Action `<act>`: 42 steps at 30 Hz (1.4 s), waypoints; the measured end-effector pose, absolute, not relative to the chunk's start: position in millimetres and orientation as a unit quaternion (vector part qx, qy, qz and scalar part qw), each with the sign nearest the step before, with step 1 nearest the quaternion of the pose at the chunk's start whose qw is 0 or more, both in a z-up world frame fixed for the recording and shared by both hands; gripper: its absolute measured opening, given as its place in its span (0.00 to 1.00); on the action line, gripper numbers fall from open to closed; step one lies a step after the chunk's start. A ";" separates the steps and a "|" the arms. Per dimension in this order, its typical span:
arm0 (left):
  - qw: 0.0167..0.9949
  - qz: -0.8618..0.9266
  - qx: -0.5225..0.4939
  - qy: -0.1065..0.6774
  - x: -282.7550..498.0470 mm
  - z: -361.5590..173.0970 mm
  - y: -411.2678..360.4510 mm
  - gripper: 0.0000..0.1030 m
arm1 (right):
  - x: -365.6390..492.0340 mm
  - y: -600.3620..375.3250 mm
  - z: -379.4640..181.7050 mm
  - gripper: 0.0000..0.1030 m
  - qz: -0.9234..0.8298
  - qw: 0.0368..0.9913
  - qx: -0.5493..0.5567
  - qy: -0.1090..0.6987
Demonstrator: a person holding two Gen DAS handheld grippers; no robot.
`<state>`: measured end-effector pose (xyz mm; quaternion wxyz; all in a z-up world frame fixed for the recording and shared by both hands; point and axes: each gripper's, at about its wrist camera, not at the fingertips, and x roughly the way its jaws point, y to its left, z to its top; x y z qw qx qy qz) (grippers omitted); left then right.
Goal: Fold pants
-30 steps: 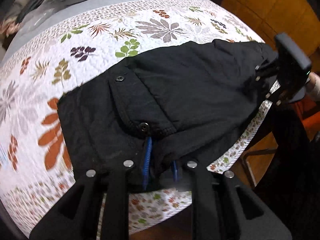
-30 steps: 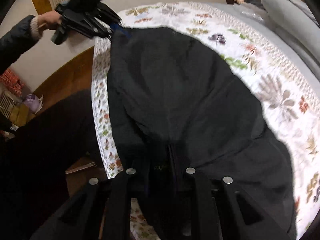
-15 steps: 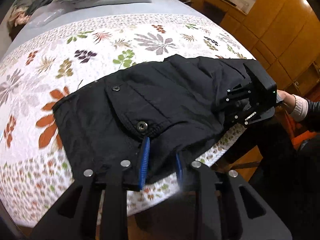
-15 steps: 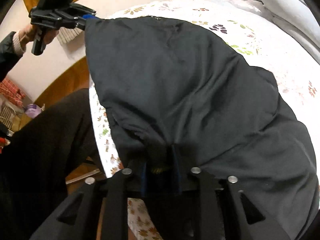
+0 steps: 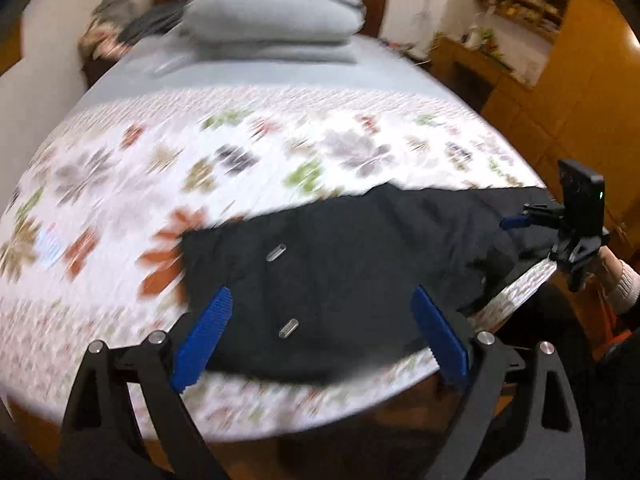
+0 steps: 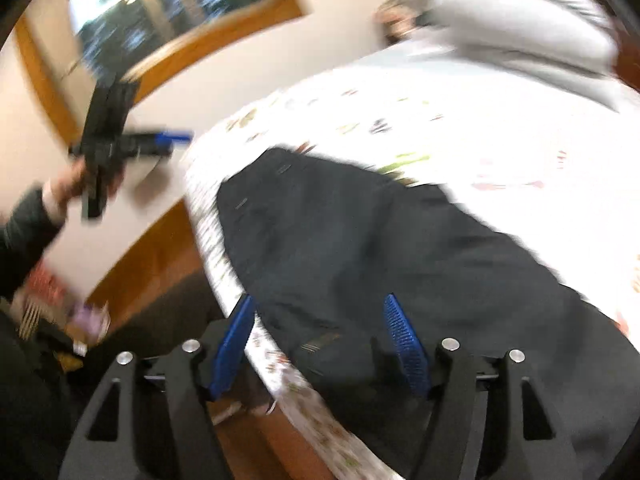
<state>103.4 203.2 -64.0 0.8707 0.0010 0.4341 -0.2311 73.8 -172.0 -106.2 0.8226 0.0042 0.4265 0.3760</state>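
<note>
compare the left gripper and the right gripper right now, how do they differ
The left gripper has its blue fingers spread to either side of the black pants; the right gripper is opened less far. The left gripper sits at the end with the metal snaps; the right gripper is at the opposite end, by the quilt edge. Shared: both are open and hold nothing, and the pants lie flat on the quilt.
</note>
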 end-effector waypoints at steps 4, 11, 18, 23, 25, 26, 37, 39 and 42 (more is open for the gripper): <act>0.865 -0.272 -0.007 0.423 124.1 -86.7 151.8 0.89 | 58.9 -290.1 -90.1 0.68 0.234 0.868 0.049 0.434; 0.845 -0.315 0.023 0.432 137.9 -132.1 60.2 0.89 | -9.9 -465.9 -133.7 0.69 0.035 0.860 0.174 0.478; 0.854 -0.319 0.051 0.407 127.4 -147.9 -19.5 0.91 | -44.3 -502.0 -172.4 0.69 -0.007 0.868 0.180 0.464; 0.858 -0.327 0.079 0.388 124.2 -153.5 -65.4 0.92 | -48.4 -510.5 -195.1 0.69 0.017 0.859 0.256 0.443; 0.857 -0.325 0.101 0.386 122.0 -158.5 -80.2 0.92 | -49.0 -516.7 -198.2 0.68 0.016 0.860 0.277 0.428; 0.856 -0.327 0.105 0.387 121.8 -159.9 -82.7 0.92 | -47.5 -516.7 -197.4 0.68 0.014 0.860 0.286 0.422; 0.836 -0.339 0.133 0.410 119.3 -184.1 -97.7 0.92 | -45.7 -543.0 -205.5 0.68 0.001 0.836 0.363 0.411; 0.836 -0.340 0.127 0.411 119.7 -185.8 -97.0 0.92 | -46.1 -544.2 -207.3 0.68 -0.015 0.839 0.347 0.418; 0.838 -0.336 0.127 0.411 120.4 -191.3 -99.0 0.93 | -43.4 -548.5 -215.4 0.68 -0.022 0.829 0.377 0.414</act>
